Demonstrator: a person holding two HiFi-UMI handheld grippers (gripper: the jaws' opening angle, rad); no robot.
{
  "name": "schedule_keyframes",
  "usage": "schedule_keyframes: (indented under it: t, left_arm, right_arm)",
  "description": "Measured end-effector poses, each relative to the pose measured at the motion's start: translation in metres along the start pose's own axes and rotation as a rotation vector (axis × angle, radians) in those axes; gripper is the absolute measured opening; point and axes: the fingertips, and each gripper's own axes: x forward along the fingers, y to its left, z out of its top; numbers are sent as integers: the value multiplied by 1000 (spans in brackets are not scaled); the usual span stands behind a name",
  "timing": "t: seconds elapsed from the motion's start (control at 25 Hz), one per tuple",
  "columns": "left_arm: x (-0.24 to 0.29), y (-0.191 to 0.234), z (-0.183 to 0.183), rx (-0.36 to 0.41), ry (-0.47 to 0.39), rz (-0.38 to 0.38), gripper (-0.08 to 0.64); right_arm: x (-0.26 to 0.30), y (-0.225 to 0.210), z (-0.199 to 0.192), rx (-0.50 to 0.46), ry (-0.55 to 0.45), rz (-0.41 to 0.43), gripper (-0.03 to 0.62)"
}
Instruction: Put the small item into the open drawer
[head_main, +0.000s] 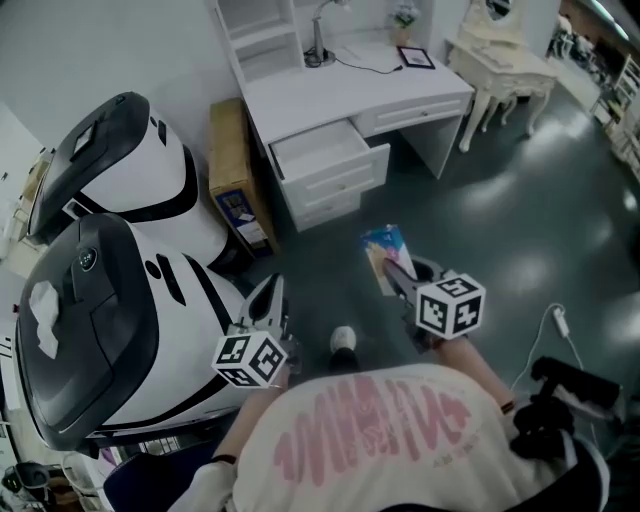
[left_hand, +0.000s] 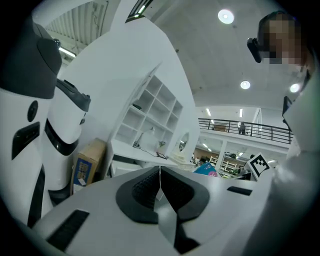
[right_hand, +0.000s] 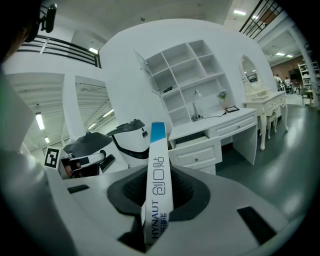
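Observation:
A small flat box (head_main: 385, 248), white with a blue end and printed letters (right_hand: 157, 150), stands on edge between the pads of my right gripper (head_main: 402, 276), which is shut on it (right_hand: 158, 186). The white desk (head_main: 330, 92) lies ahead, and its top drawer (head_main: 322, 152) is pulled open; in the right gripper view that drawer (right_hand: 192, 141) shows beyond the box. My left gripper (head_main: 268, 298) hangs lower left, jaws shut with nothing between them (left_hand: 160, 174). Its view also catches the box (left_hand: 207, 169) off to the right.
Two large white-and-black pod machines (head_main: 110, 300) crowd the left side. A cardboard box (head_main: 236, 172) leans beside the desk. A lamp (head_main: 319, 40) and a small frame (head_main: 416, 57) sit on the desktop. A cream vanity table (head_main: 505, 65) stands at the right. Dark floor (head_main: 500, 220) spreads between me and the desk.

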Motion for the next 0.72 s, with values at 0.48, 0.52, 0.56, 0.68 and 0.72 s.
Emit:
schedule_keyframes:
  t: [0.48,0.52,0.56,0.68,0.72]
  left_arm:
    - [117,65,104,72,-92,-59,35]
    - [124,69,110,74,-98,-61,35]
    - [131,73,115,77,-102,-63,35]
    - [148,82,119,80,-90,-69,35]
    - [154,85,118,76,-81,-71,35]
  right_arm:
    - [112,-14,127,-43,-128,31,87]
    - [120,-16,133,-47,-131,31,87]
    - [127,-18,139,-53,-129,30,87]
    - [146,-23,149,-66,-117,25,87]
    - [151,-24,150,-68,-115,25,87]
